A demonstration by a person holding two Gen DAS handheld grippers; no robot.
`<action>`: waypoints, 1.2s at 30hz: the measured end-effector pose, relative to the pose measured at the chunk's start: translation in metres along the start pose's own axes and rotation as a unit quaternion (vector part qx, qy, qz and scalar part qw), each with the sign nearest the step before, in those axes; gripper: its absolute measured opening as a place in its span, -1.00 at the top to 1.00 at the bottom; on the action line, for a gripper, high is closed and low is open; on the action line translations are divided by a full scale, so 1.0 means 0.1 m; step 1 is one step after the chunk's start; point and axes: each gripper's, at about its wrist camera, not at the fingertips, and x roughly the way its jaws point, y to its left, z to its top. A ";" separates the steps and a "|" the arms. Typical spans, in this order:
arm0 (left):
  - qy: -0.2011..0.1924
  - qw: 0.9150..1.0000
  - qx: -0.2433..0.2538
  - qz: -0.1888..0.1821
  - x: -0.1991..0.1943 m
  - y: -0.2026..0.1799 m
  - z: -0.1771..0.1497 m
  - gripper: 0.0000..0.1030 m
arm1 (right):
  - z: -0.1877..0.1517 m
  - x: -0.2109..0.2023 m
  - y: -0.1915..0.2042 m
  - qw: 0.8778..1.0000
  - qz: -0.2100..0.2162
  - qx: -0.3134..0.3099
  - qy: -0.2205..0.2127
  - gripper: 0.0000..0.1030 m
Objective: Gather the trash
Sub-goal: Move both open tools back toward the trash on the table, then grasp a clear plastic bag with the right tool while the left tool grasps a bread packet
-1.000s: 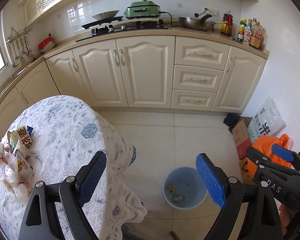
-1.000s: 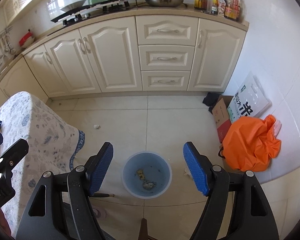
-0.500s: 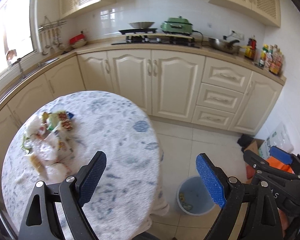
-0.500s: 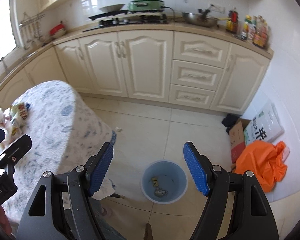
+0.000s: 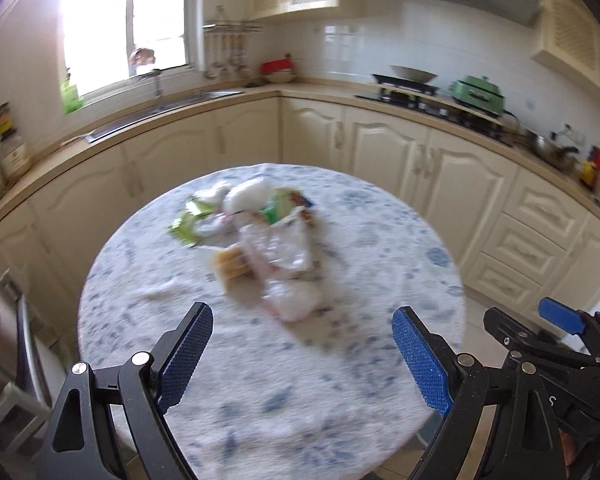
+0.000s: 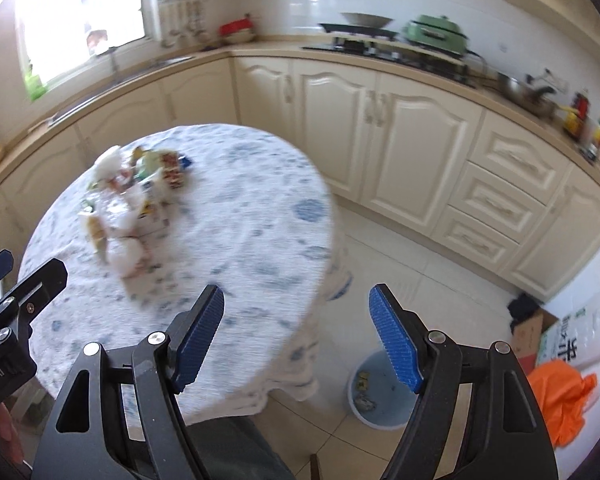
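A pile of trash [image 5: 260, 236], made of wrappers, clear plastic bags and snack packets, lies on the round table [image 5: 340, 360] with a blue-flecked cloth. In the right wrist view the trash pile [image 6: 132, 204] sits on the table's far left. My left gripper [image 5: 302, 344] hangs open over the near part of the table, short of the pile, with nothing between its fingers. My right gripper [image 6: 296, 328] is over the table's right edge; its jaws are opening and hold nothing. A blue bin [image 6: 374, 392] with some scraps stands on the floor right of the table.
Cream cabinets [image 5: 380, 152] and a counter with a stove, a green pot [image 5: 478, 92] and bottles run behind the table. An orange bag [image 6: 560, 400], a cardboard box [image 6: 528, 332] and a white sack lie by the right wall. The other gripper [image 5: 548, 340] shows at the right edge.
Both grippers have swung left and up, from facing the bin on the floor to facing the table. The trash pile now lies ahead of the left gripper. Nothing was picked up.
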 end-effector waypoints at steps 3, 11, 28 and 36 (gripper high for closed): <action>0.005 0.999 -0.026 0.028 -0.04 0.22 -0.01 -0.72 | 0.04 0.08 0.30 0.999 0.022 -0.026 0.005 -0.49; 0.026 0.995 -0.068 0.071 0.03 0.63 -0.01 -0.72 | 0.17 0.36 0.93 0.994 0.071 -0.081 0.030 -0.54; 0.076 0.986 -0.110 0.103 0.97 1.46 0.24 -0.72 | 0.48 1.21 1.91 0.982 0.089 -0.144 0.081 -0.52; 0.083 0.988 -0.072 0.109 1.35 1.45 0.36 -0.72 | 0.53 1.59 1.91 0.985 0.081 -0.115 0.101 0.31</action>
